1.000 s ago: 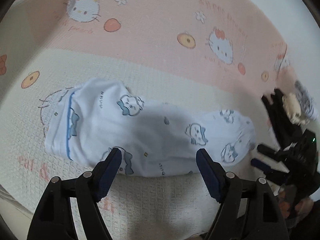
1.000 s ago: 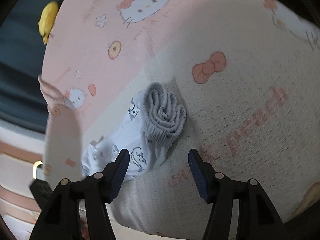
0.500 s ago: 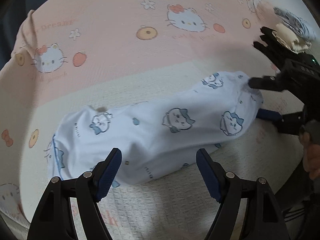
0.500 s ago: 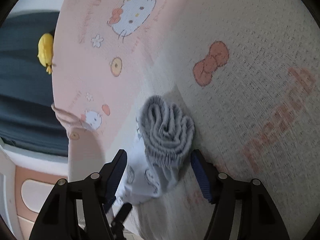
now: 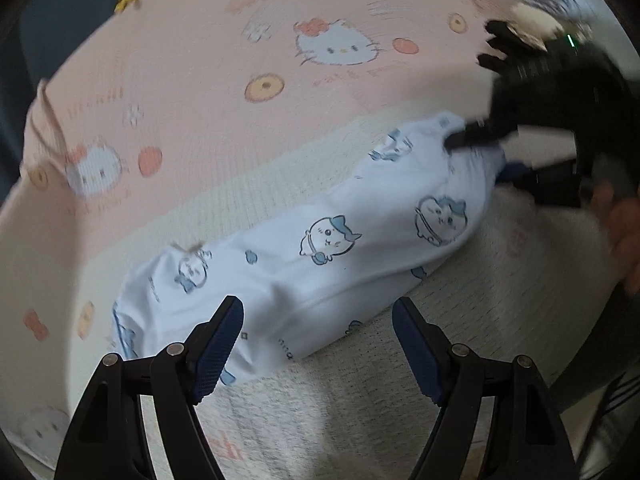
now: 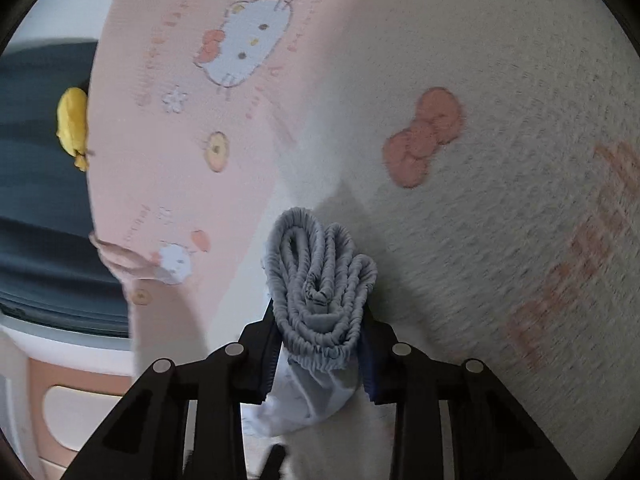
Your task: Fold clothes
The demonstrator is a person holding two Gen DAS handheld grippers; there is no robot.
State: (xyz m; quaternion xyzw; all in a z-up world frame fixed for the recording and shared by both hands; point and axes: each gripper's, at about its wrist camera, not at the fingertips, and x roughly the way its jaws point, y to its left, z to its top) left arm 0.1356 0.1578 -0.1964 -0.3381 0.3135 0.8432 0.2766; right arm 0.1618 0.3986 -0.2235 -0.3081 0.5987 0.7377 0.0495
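A pair of white children's pants (image 5: 320, 256) with blue cartoon prints lies folded lengthwise across the bed cover (image 5: 200, 80). My left gripper (image 5: 316, 344) is open just above the pants' near edge, touching nothing. My right gripper (image 6: 320, 344) is shut on the bunched elastic waistband (image 6: 320, 280) of the pants. In the left wrist view the right gripper (image 5: 480, 156) clamps the pants' far right end.
The pink and cream Hello Kitty bed cover (image 6: 480, 80) spreads all around. A yellow plush toy (image 6: 72, 124) lies at the bed's far edge. A striped cloth and a cream item (image 5: 536, 8) lie behind the right gripper. A pink and white cabinet (image 6: 60, 400) stands beside the bed.
My right gripper moved onto the waistband and closed on it. My left gripper swung so the pants lie diagonally, still open.
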